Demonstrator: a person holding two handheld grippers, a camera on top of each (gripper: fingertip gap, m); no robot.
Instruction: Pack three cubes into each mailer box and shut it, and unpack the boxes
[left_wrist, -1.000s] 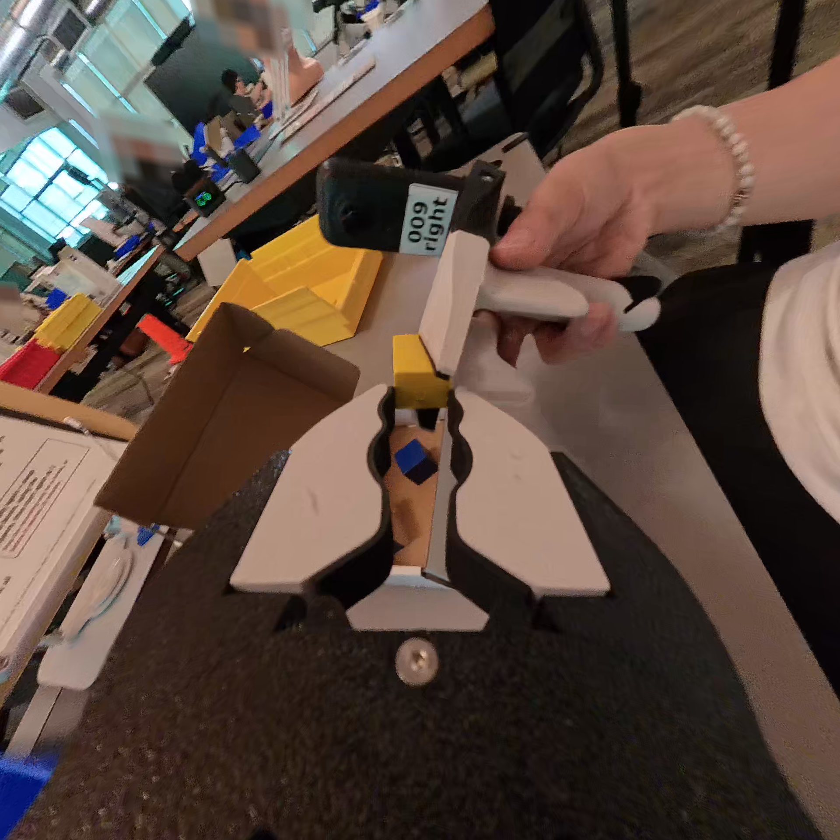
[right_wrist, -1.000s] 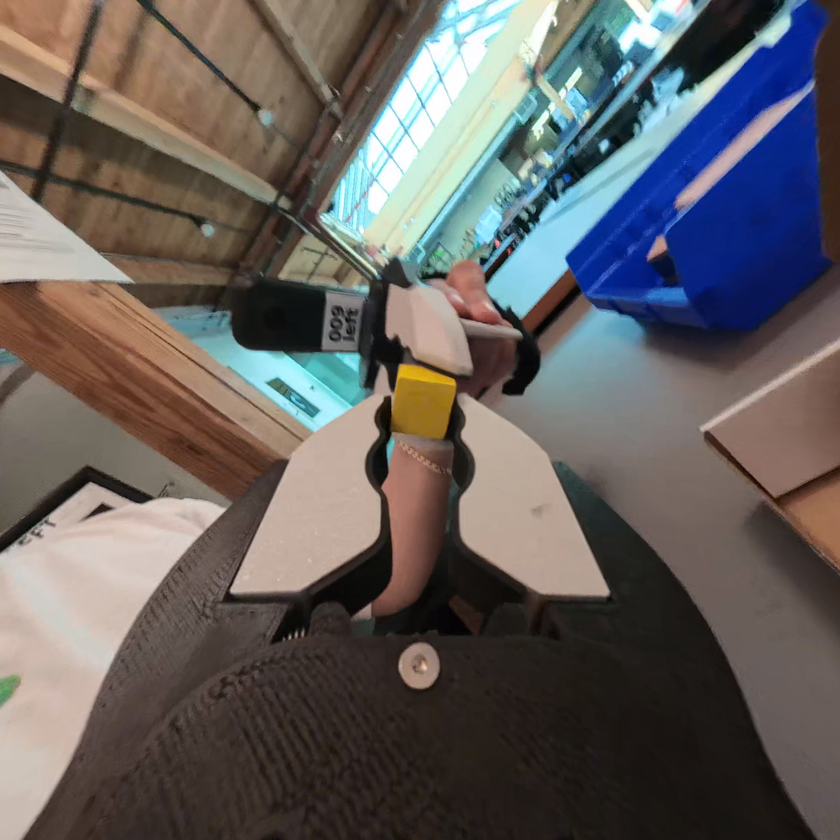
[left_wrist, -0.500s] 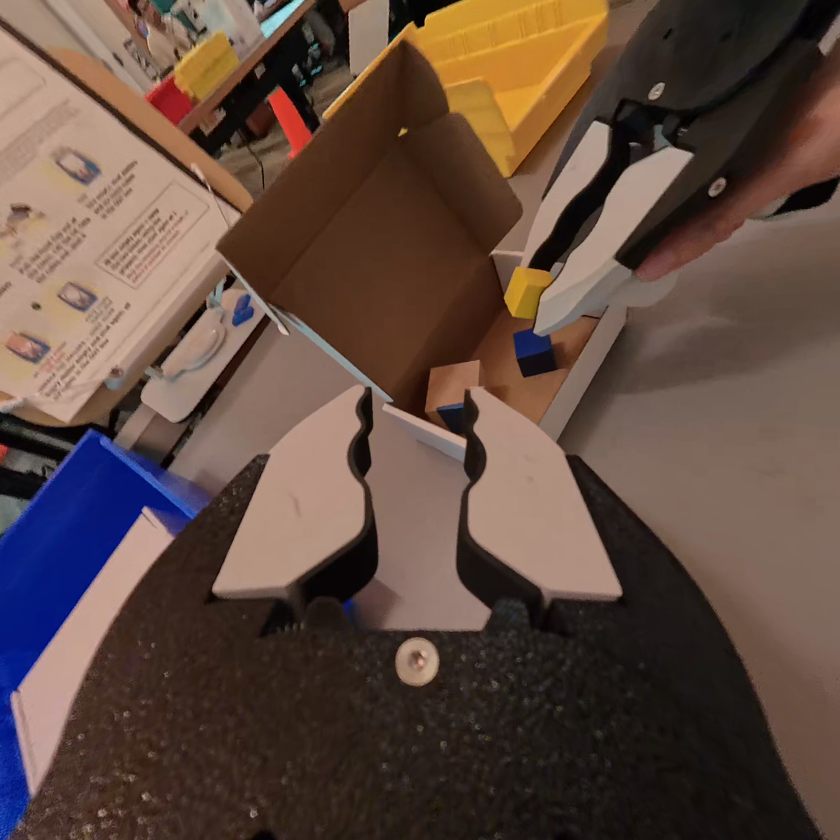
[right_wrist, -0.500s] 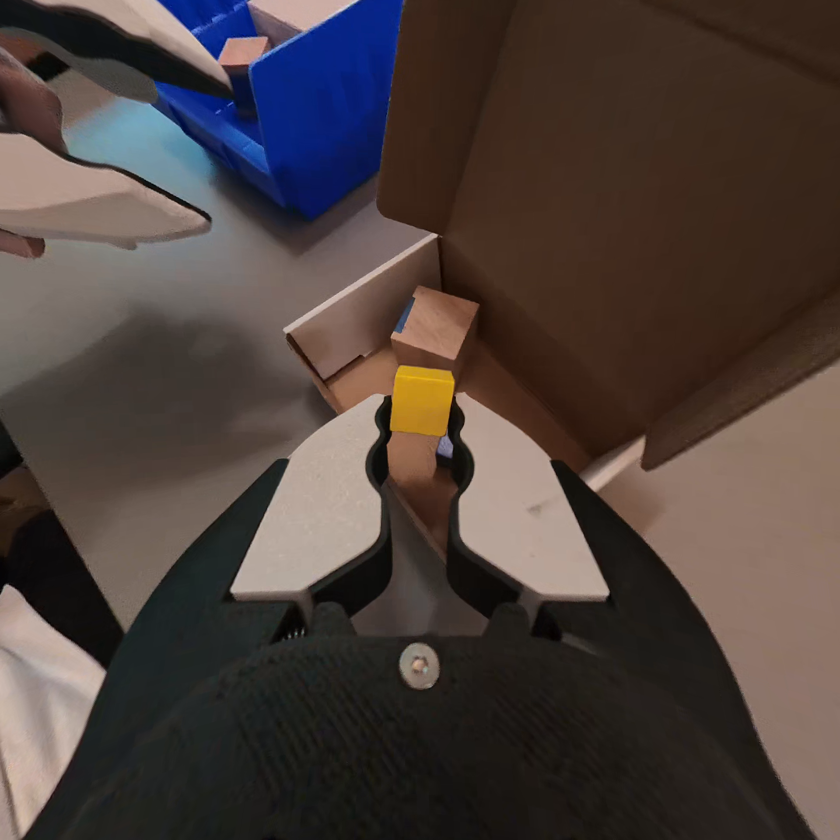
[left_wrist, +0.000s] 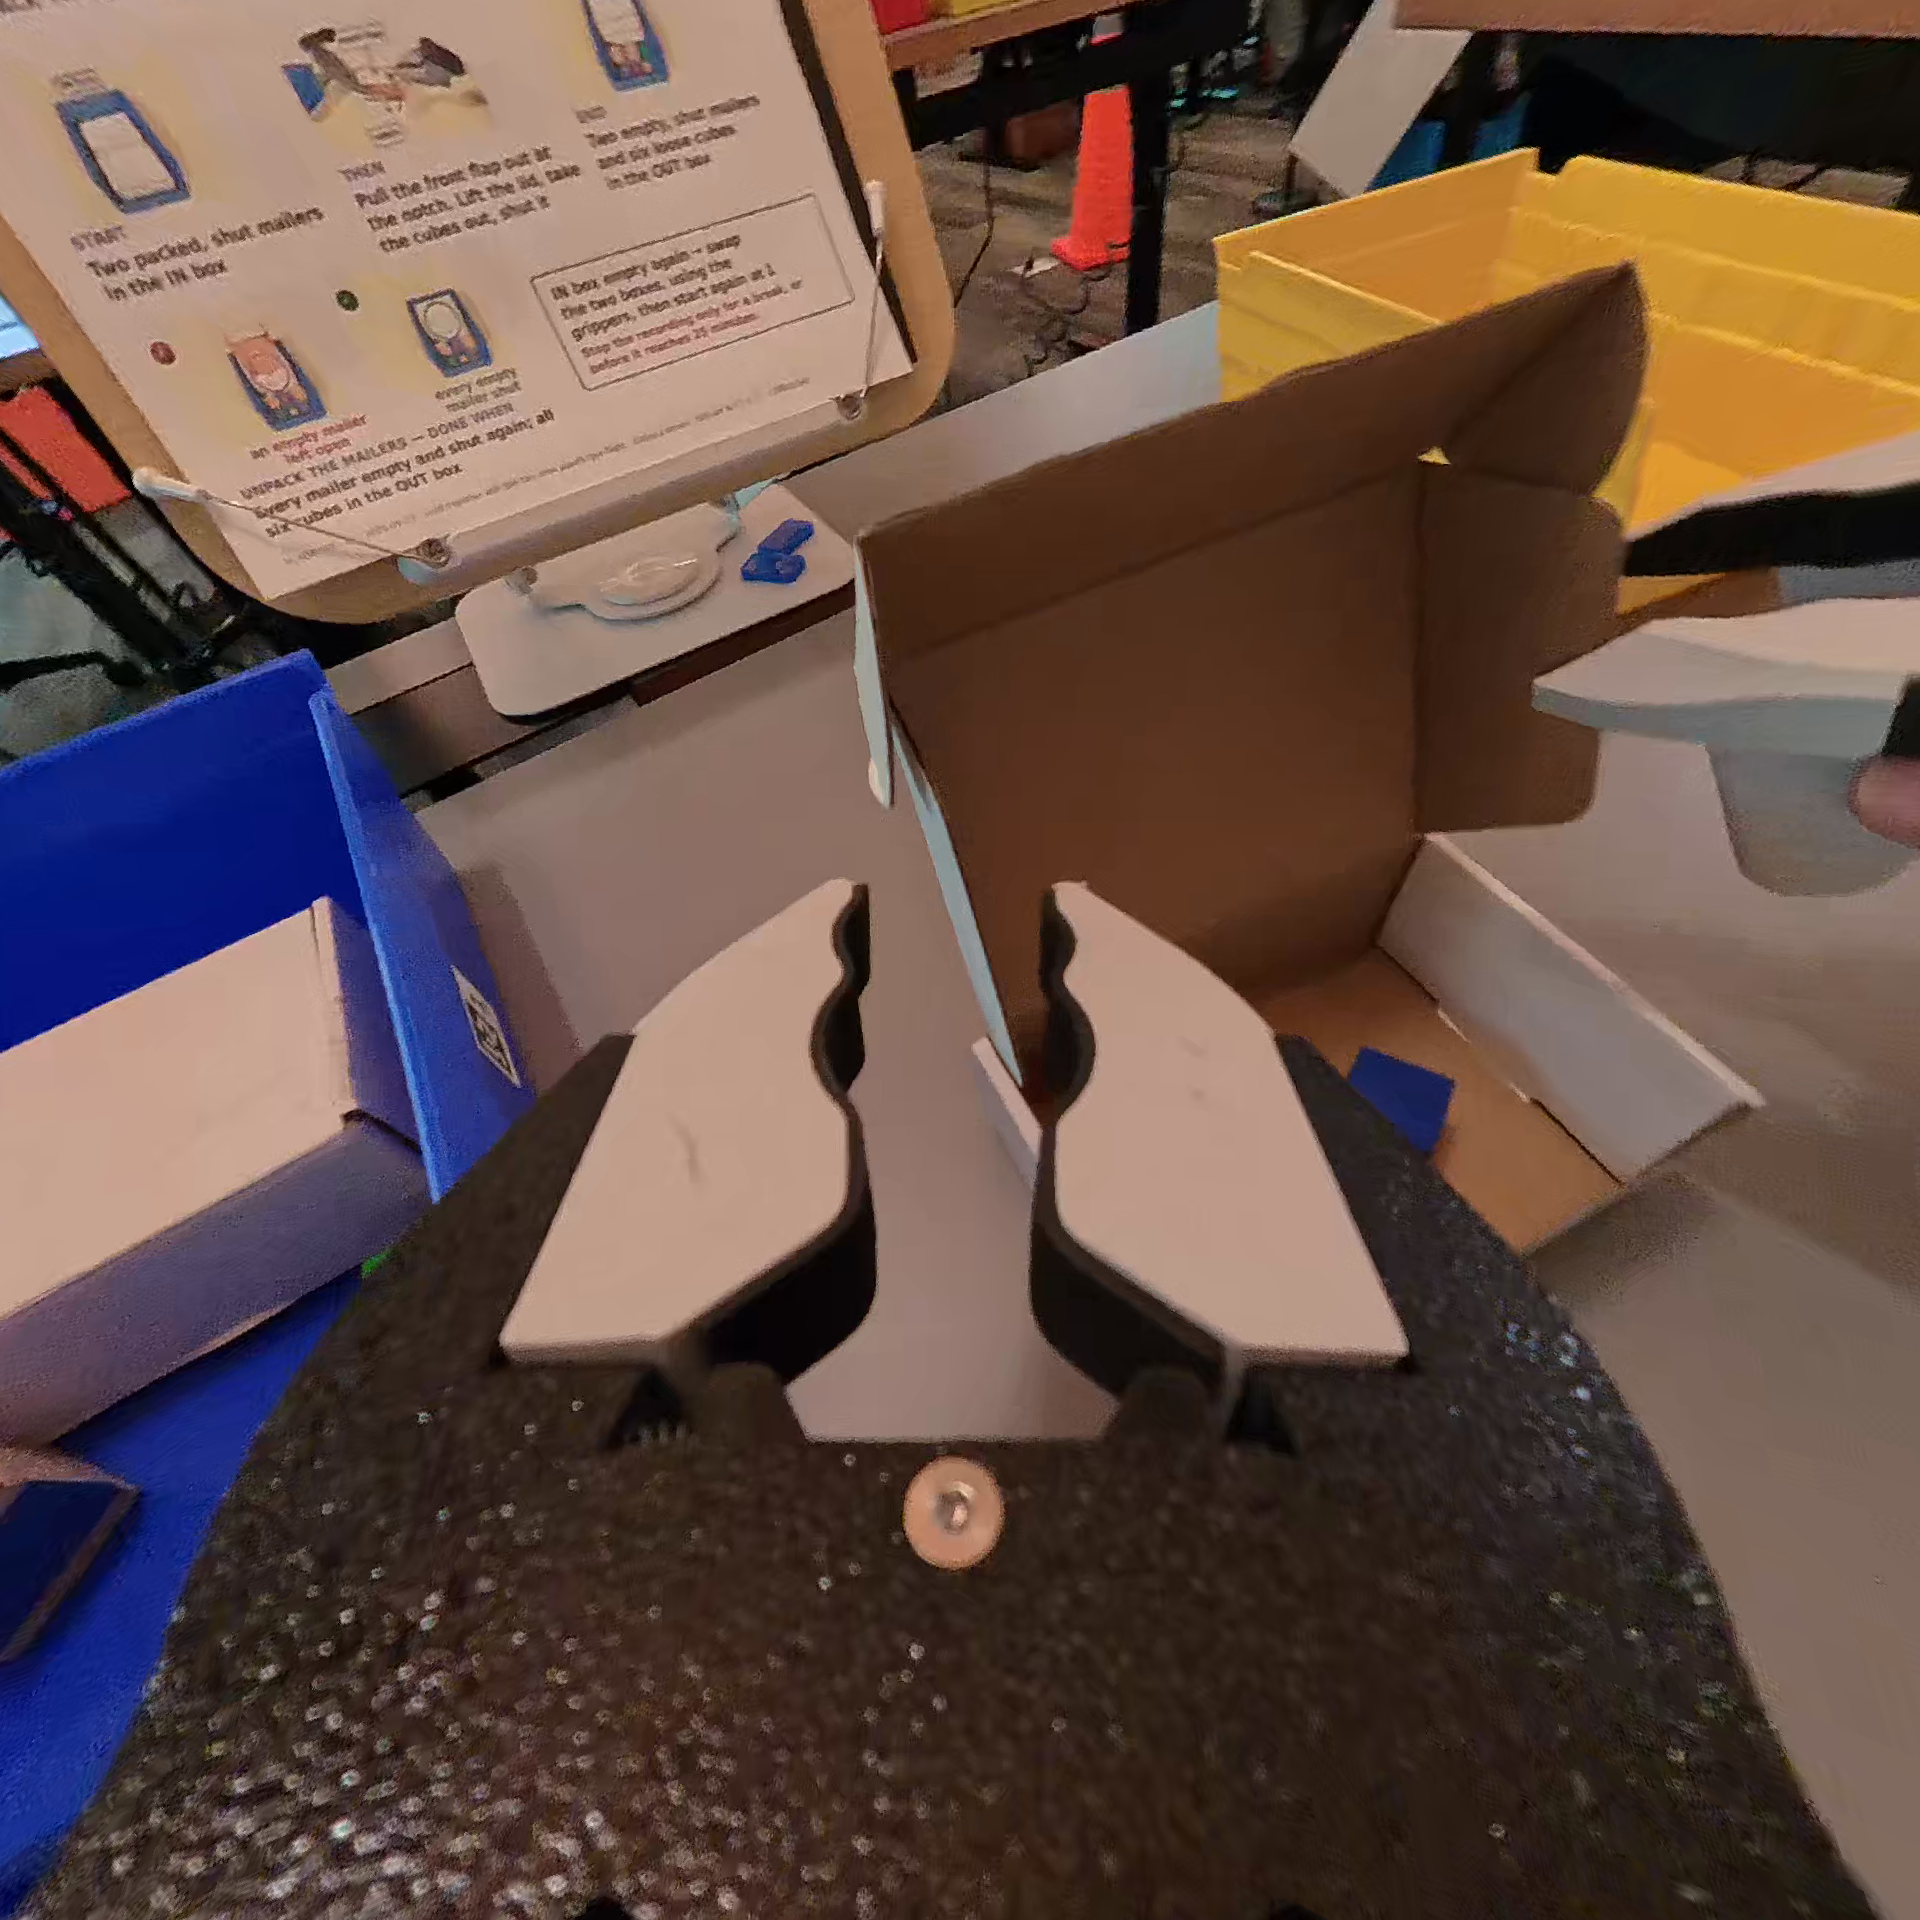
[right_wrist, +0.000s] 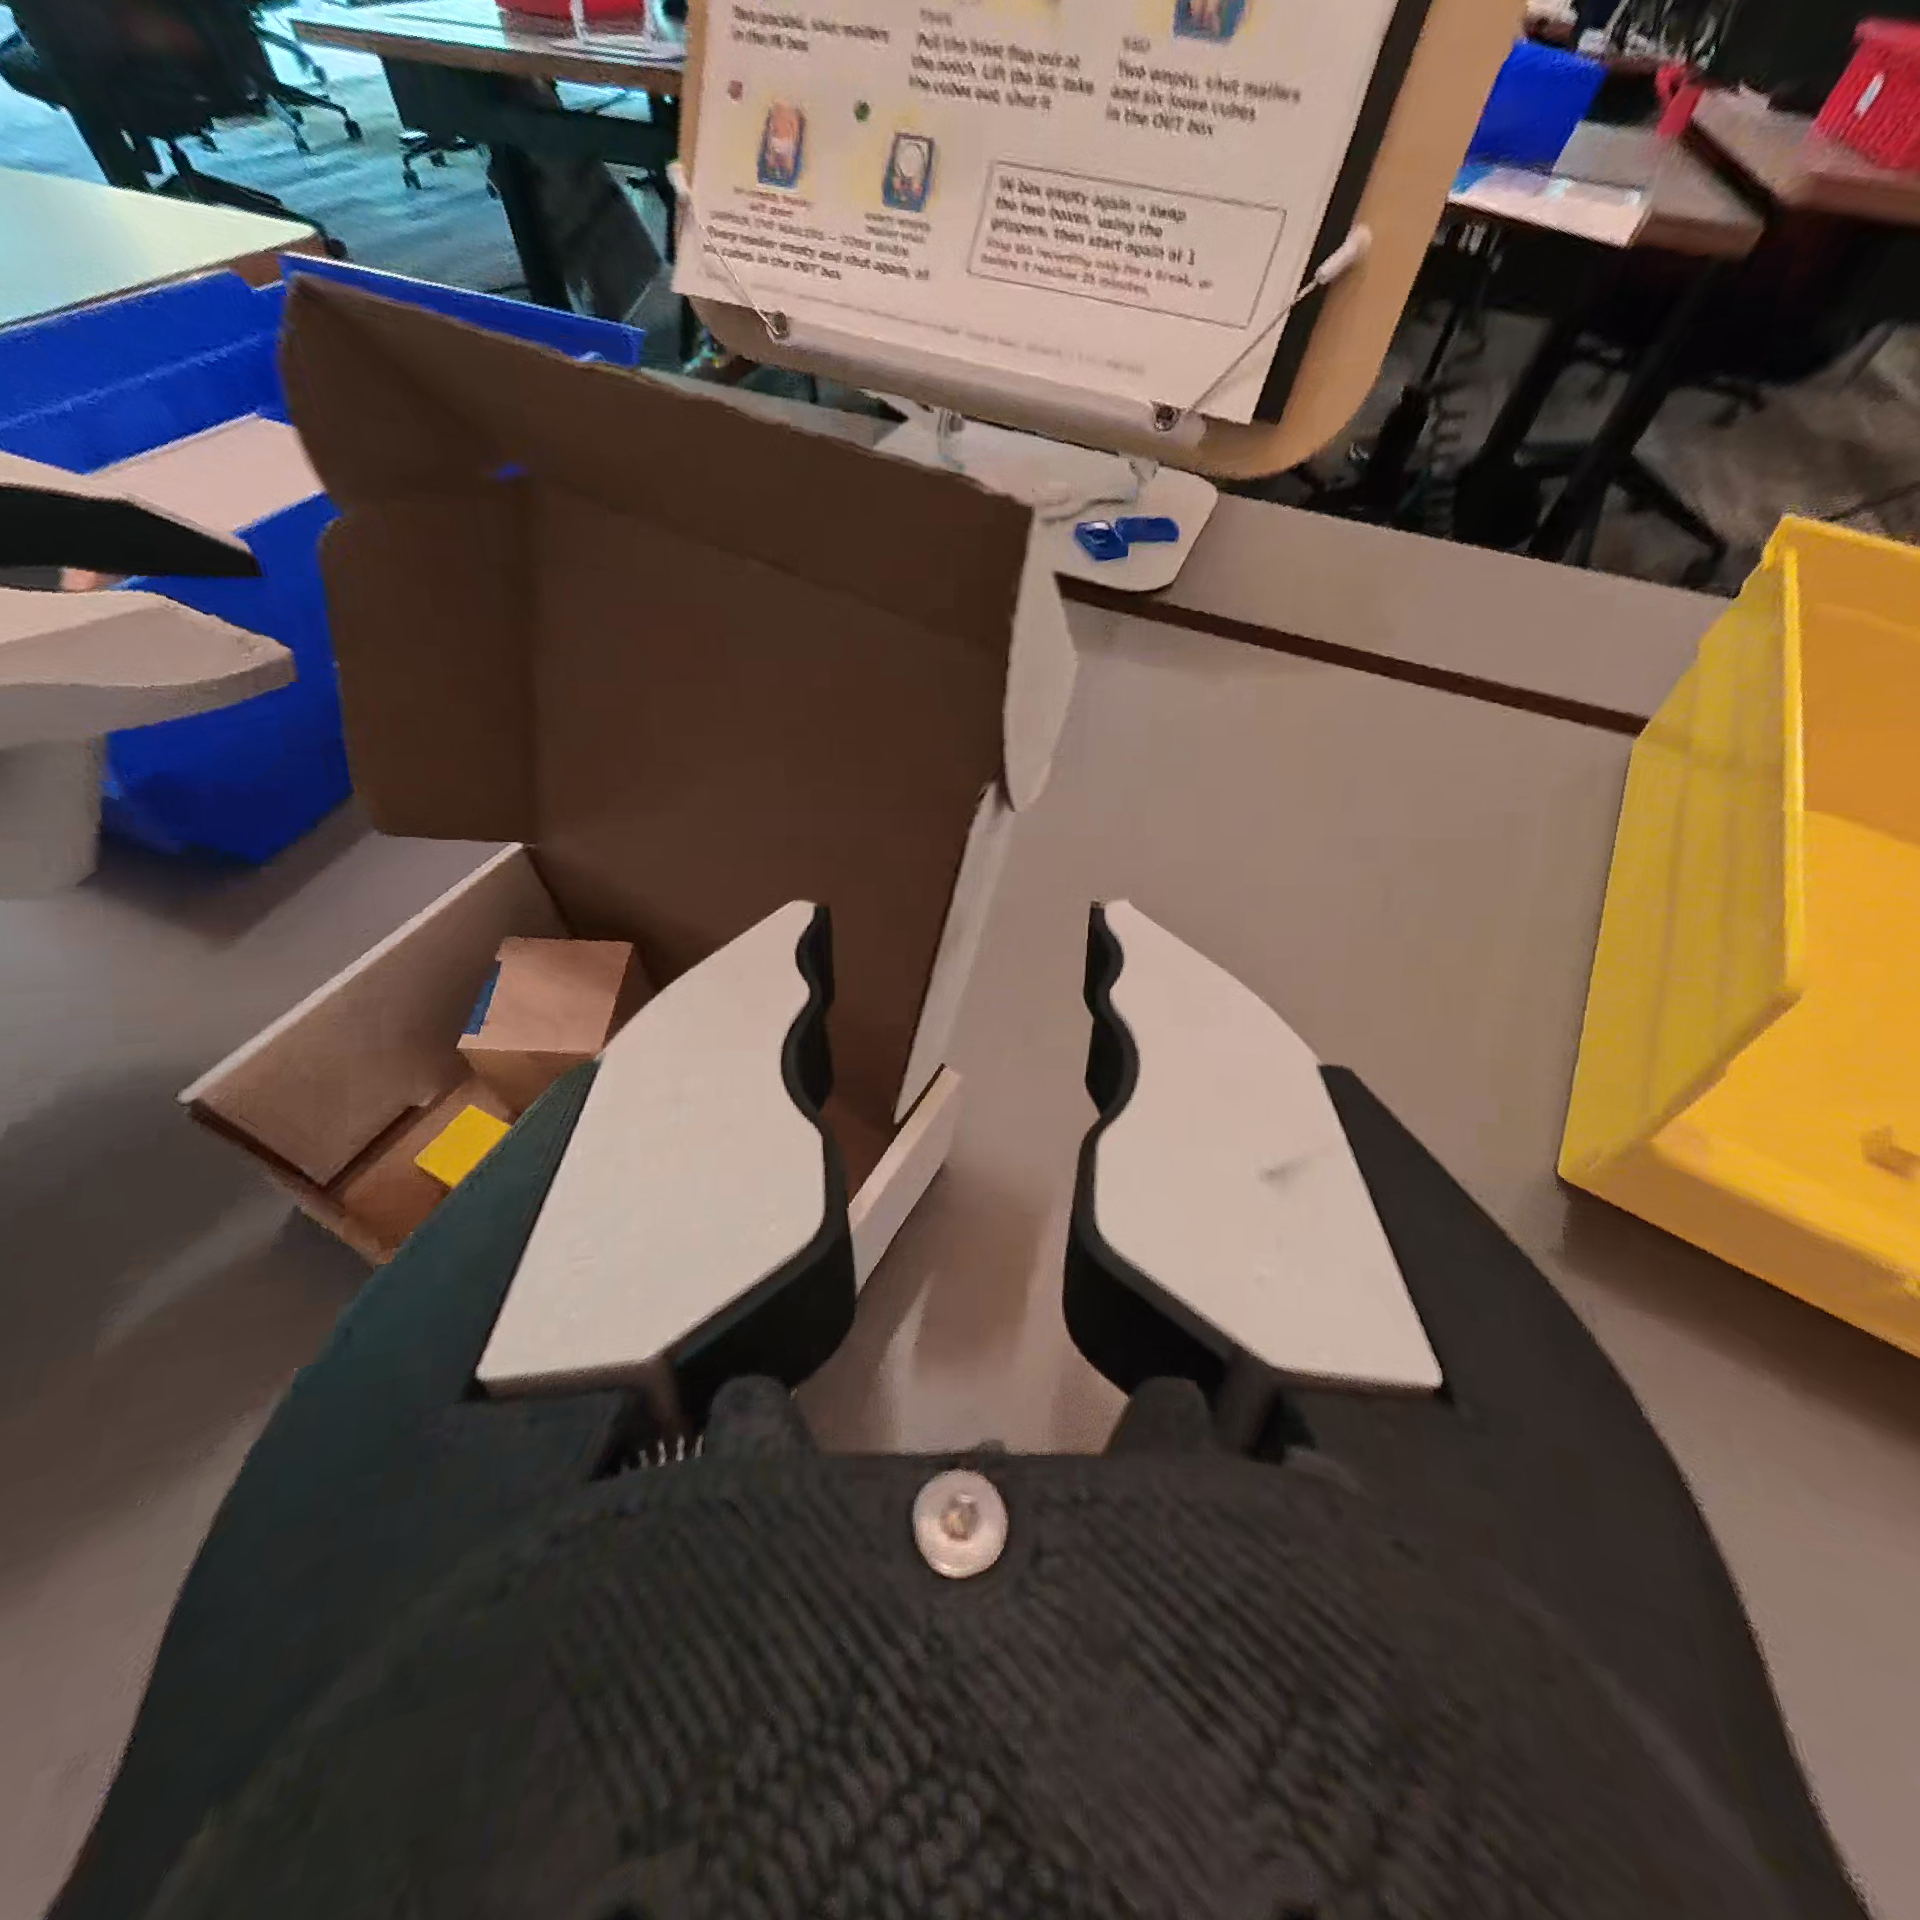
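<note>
My left gripper (left_wrist: 954, 914) and right gripper (right_wrist: 956, 935) both gaped, empty. Only the right view showed the yellow cube (right_wrist: 462, 1143) inside the mailer box (right_wrist: 343, 1029); the left showed the blue cube (left_wrist: 1397, 1101).

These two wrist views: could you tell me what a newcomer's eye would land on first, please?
The open mailer box stands mid-table with its brown lid upright; a yellow cube and a wooden cube lie inside. Flanking it are a bright yellow bin to the right and a blue bin to the left. Both the left tool and right tool are open, holding nothing.
</note>
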